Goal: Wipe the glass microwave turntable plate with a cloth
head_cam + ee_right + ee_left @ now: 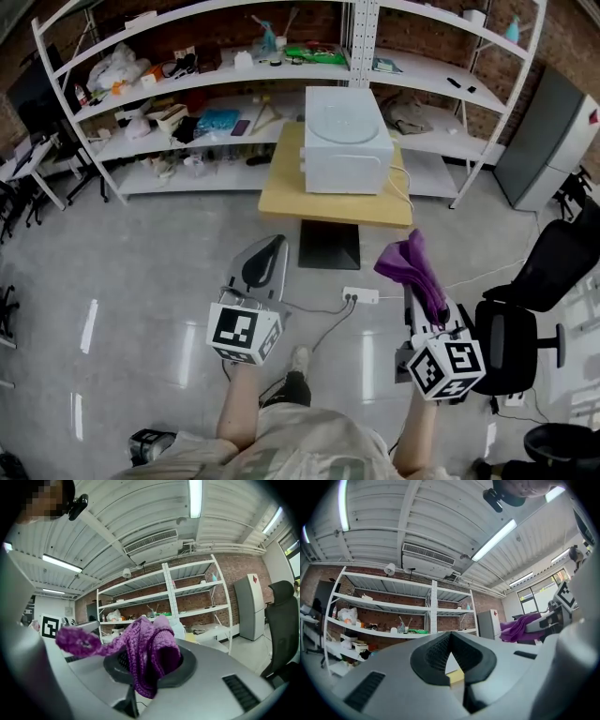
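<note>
A white microwave [347, 145] stands on a small wooden table [281, 192] ahead of me. A round glass plate [342, 120] appears to lie flat on its top. My left gripper [266, 253] is held low before the table, shut with nothing in it; in the left gripper view its jaws [450, 656] meet. My right gripper [413, 286] is shut on a purple knitted cloth [413, 265], which bunches out of the jaws [147, 660] and flops to the left as the cloth [140, 648]. Both grippers are well short of the microwave.
White shelving [187, 84] full of clutter lines the brick wall behind the table. A power strip [360, 295] with cables lies on the glossy floor by the table base. A black office chair [525, 319] stands at the right, and a grey cabinet [553, 141] beyond it.
</note>
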`<action>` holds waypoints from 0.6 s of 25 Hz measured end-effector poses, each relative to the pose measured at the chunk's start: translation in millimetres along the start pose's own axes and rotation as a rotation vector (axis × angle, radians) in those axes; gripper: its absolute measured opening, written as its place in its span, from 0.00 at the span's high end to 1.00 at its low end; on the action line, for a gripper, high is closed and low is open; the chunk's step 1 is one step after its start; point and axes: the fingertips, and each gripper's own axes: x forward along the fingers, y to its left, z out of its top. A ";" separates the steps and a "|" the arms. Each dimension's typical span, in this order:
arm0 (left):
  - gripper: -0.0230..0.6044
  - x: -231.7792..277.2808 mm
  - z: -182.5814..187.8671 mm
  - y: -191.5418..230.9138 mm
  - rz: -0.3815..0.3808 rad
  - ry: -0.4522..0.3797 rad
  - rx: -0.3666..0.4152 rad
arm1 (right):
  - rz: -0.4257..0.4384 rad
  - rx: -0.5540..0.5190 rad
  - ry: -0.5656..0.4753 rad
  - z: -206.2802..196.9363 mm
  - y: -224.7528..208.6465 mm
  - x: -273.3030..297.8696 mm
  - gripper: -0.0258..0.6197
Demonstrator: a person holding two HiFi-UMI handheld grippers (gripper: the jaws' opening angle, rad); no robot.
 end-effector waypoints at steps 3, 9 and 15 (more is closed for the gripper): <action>0.96 -33.8 6.4 -39.1 -0.007 -0.003 0.003 | 0.011 -0.006 -0.012 -4.8 -0.3 -50.3 0.88; 0.96 -105.9 26.7 -87.1 0.016 -0.002 0.032 | 0.036 -0.009 -0.025 -15.0 17.1 -133.3 0.88; 0.96 -143.2 55.0 -110.5 0.018 -0.021 0.055 | 0.066 -0.003 -0.046 -11.1 35.1 -177.1 0.88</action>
